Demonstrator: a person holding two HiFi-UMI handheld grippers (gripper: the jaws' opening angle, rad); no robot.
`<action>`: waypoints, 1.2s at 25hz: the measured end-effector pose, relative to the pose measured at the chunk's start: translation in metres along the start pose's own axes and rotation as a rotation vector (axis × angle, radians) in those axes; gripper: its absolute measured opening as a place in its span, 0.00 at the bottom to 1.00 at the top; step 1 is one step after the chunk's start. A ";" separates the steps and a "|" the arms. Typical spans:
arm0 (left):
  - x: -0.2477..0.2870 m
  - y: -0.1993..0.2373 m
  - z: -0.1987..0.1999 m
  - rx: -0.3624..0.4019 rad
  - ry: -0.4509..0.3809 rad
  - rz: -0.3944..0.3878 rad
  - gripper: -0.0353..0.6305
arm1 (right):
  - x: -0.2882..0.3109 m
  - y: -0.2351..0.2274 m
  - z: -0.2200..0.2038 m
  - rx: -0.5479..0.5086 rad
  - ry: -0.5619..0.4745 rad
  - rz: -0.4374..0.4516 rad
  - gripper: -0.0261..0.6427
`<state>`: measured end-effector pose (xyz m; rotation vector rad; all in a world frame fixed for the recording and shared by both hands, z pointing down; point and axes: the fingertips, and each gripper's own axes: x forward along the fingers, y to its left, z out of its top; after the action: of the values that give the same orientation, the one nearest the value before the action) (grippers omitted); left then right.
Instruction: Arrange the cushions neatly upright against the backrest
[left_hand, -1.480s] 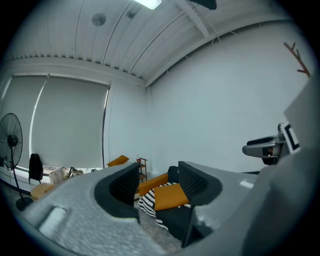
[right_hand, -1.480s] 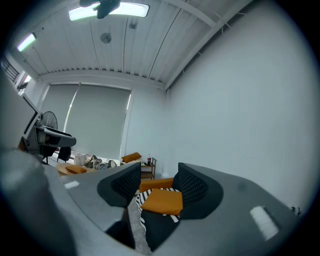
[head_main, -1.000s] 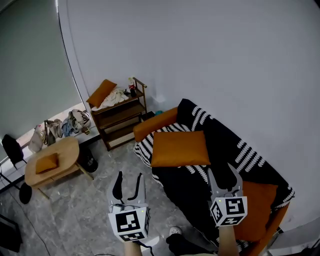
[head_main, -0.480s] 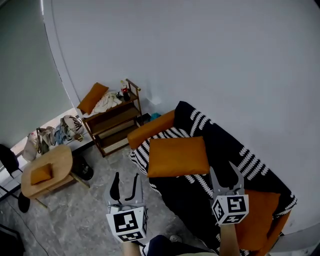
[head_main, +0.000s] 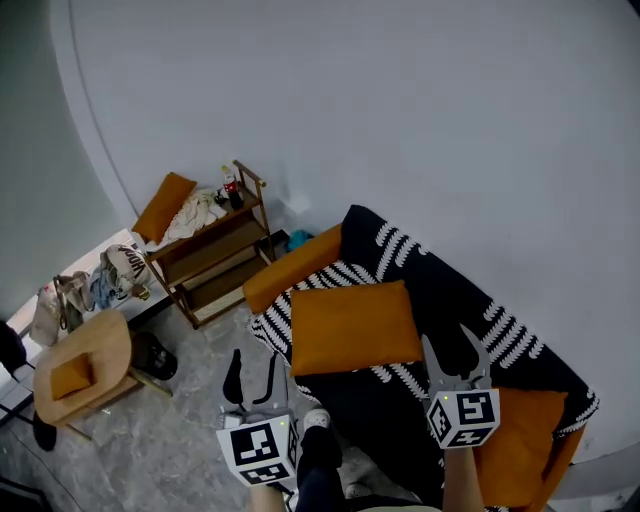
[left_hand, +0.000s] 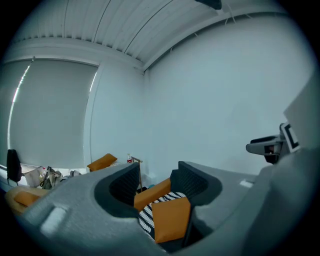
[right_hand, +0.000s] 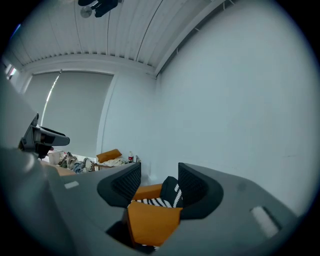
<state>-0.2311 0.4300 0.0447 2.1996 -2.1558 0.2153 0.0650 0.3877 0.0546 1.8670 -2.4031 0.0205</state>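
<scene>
Two orange cushions show on the sofa (head_main: 300, 262), and neither stands upright against the backrest, so I judge the task barely begun. The sofa runs from upper left to lower right in the head view, with its backrest on the wall side. A black throw with white stripes (head_main: 450, 290) is draped over the seat and back. The flat cushion (head_main: 355, 325) lies on the seat toward the sofa's far end. Its broad face points at the ceiling and its long axis runs roughly along the seat. To finish, it would have to stand on a long edge, with its back to the backrest and its face to the room. The second cushion (head_main: 520, 440) sits at the near end, partly hidden behind the right gripper, and I cannot tell whether it lies flat or leans. Both look left to do. The left gripper (head_main: 253, 368) hangs over the floor in front of the sofa, jaws spread wide and holding nothing. The right gripper (head_main: 447, 350) hovers above the seat between the two cushions, jaws equally wide and empty.
</scene>
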 end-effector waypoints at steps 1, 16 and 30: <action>0.016 0.004 -0.001 0.002 0.000 -0.010 0.43 | 0.013 0.000 -0.001 -0.003 0.000 -0.011 0.38; 0.261 0.049 0.026 0.030 0.023 -0.209 0.43 | 0.213 -0.015 0.007 0.015 0.052 -0.196 0.38; 0.385 0.030 -0.009 0.028 0.137 -0.317 0.43 | 0.299 -0.051 -0.037 0.030 0.178 -0.273 0.38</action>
<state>-0.2553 0.0493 0.1049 2.4211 -1.7170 0.3682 0.0438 0.0892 0.1144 2.0920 -2.0284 0.1941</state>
